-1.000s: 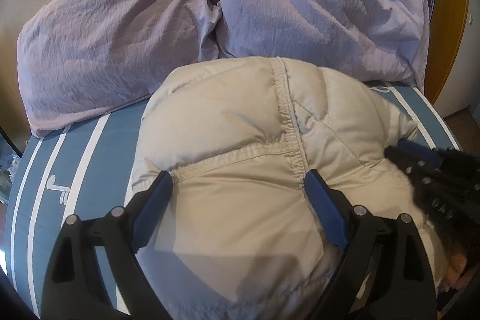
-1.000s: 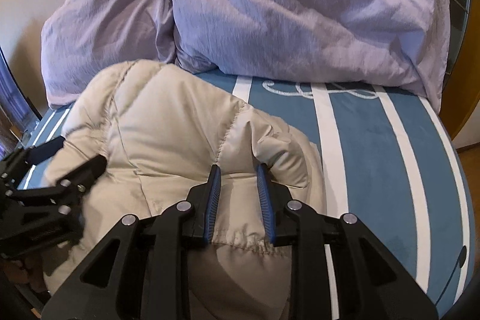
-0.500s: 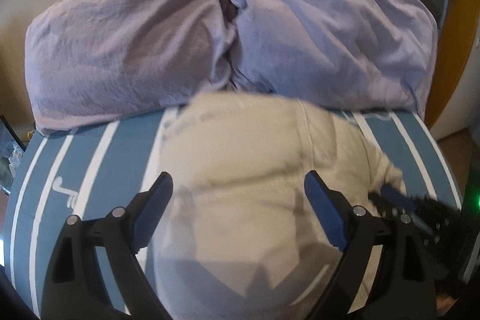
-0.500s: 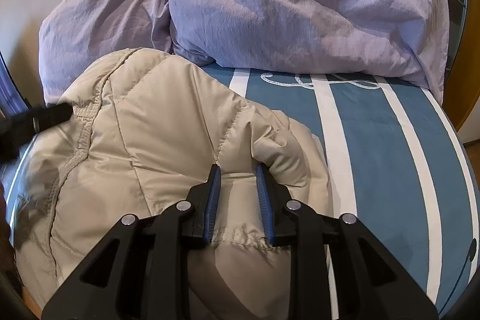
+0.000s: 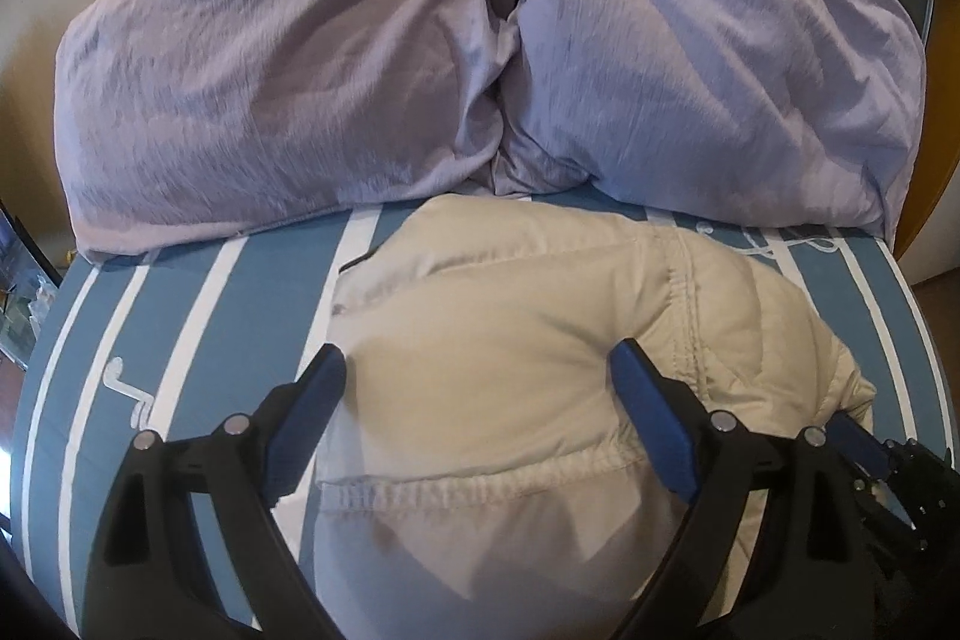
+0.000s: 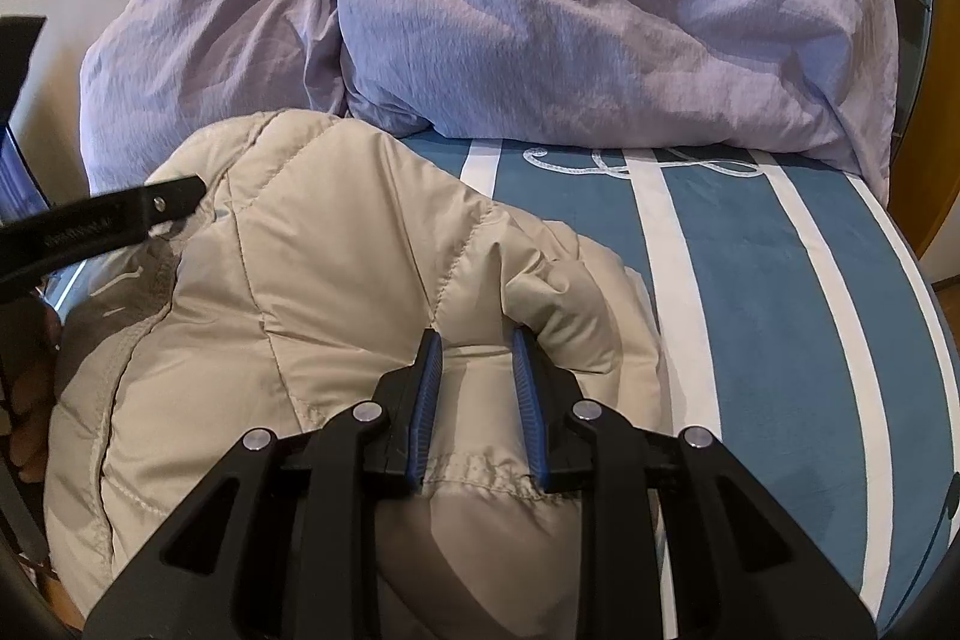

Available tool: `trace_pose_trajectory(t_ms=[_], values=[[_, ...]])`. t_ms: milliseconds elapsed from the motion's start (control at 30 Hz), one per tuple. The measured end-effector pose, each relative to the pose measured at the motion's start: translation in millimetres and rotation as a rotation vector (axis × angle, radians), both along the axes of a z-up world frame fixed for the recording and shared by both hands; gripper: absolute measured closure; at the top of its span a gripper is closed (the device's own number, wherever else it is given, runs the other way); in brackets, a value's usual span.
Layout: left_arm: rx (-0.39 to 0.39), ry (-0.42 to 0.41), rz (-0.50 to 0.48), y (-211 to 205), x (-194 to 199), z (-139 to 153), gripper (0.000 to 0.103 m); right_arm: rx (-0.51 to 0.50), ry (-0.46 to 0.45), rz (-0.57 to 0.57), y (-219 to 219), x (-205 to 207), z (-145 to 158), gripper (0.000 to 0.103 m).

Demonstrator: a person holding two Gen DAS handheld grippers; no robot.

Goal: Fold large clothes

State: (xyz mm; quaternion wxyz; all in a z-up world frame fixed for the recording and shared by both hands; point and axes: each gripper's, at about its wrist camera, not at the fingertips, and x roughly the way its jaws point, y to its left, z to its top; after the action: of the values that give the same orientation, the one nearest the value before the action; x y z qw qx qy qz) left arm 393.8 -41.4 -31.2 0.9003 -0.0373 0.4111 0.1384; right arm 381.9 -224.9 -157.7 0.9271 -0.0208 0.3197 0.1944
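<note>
Beige padded jacket (image 5: 516, 340) lay bunched on the striped bed (image 6: 750, 292). Left gripper (image 5: 480, 388), jaws wide apart, had drawn back off it, while right gripper (image 6: 474, 358) stayed clamped on a fold, anchoring it.

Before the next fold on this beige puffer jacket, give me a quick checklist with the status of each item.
1. Right gripper pinching a fold of the beige puffer jacket: ok.
2. Left gripper jaws wide, above the jacket, gripping nothing: ok.
3. Jacket lying fully on the striped bedspread: cannot tell, its near edge is hidden.
4. Bare bedspread to the right of the jacket: ok.
5. Lilac duvet touching the jacket's far end: not ok.
</note>
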Motion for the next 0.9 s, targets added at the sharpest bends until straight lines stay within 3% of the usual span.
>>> trace_pose_trajectory(t_ms=[367, 700, 900], values=[[0.036, -0.005, 0.0, -2.9, 2.6, -20.0, 0.009, 0.013, -0.012, -0.012, 0.1, -2.6, 4.4, 0.077], [0.04, -0.004, 0.001, -2.0, 3.1, -24.3, 0.009, 0.053, -0.024, -0.039, 0.2, 7.6, 34.8, 0.066], [0.023, -0.009, 0.002, -2.1, 3.9, -25.6, 0.009, 0.022, -0.052, -0.047, 6.1, 11.9, 25.8, 0.066]])
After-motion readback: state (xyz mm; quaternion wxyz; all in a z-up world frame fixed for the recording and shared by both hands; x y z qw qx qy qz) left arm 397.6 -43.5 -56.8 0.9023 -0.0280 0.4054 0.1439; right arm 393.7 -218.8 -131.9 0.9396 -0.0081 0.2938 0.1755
